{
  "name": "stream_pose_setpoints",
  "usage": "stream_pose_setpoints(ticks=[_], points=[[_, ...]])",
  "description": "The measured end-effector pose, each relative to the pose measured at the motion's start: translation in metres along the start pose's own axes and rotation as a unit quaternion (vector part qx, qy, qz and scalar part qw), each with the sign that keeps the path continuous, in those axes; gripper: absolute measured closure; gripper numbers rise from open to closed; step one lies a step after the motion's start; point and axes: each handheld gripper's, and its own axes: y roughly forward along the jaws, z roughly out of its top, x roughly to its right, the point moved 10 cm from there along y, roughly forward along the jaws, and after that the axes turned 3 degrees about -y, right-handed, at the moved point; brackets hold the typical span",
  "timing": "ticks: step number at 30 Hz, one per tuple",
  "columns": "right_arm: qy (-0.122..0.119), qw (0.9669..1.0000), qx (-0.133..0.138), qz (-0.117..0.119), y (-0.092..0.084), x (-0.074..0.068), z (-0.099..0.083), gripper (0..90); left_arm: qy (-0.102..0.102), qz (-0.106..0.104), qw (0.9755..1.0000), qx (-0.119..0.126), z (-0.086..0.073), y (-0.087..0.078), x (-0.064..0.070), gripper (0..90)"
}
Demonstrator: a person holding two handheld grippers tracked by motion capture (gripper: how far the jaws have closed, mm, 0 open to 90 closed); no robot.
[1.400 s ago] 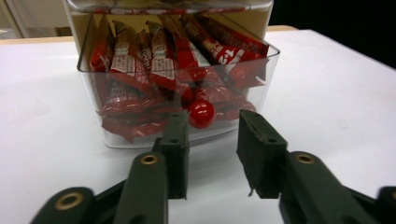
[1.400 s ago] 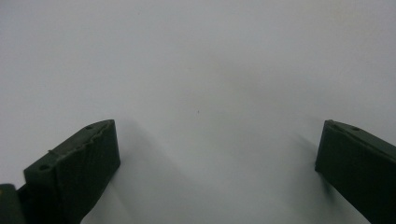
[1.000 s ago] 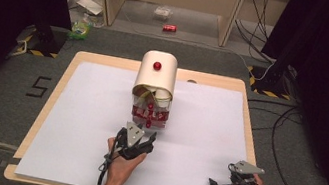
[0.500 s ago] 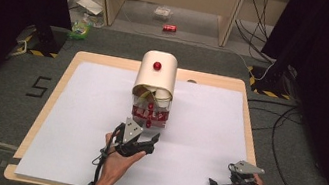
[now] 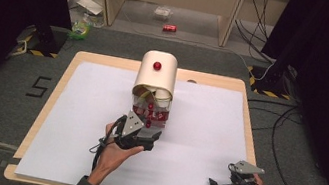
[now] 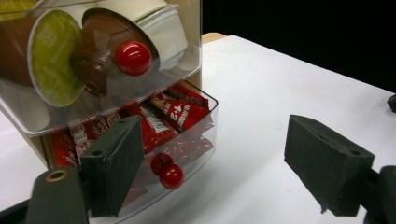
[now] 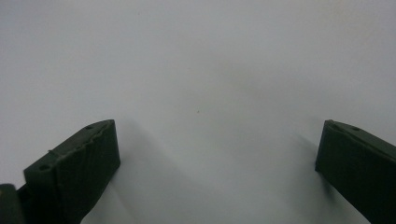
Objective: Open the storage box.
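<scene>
Near the tabletop's [image 5: 73, 108] middle, the lower drawer [image 6: 187, 140] of the snack dispenser [image 5: 155, 78] was left pulled out; the left hand-held gripper [image 6: 212, 163] had just been spread, nothing pinched, evidently released. The right hand-held gripper [image 7: 215, 163] was parked spread near the front-right corner.

Bright, even light on the white table [image 5: 207, 130]; dark surroundings, soft close-up blur.

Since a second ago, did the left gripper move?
Yes. The left gripper has backed away from the drawer box, toward the table's near edge, its jaws just opening, nothing between them.
</scene>
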Motion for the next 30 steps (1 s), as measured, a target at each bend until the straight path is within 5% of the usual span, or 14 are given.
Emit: stream_pose_setpoints(ticks=[15,24,30], points=[[0.000,1.0000,0.000,0.000,0.000,0.000,0.000,0.2,0.035,0.009,0.9993,-0.014,-0.010,0.019,-0.013,19.1],[0.000,1.0000,0.000,0.000,0.000,0.000,0.000,0.2,0.010,0.003,0.9999,-0.014,-0.012,0.019,-0.014,18.7],[0.000,1.0000,0.000,0.001,0.000,0.000,0.000,0.2,0.012,0.008,0.9998,-0.015,-0.013,0.017,-0.014,19.6]])
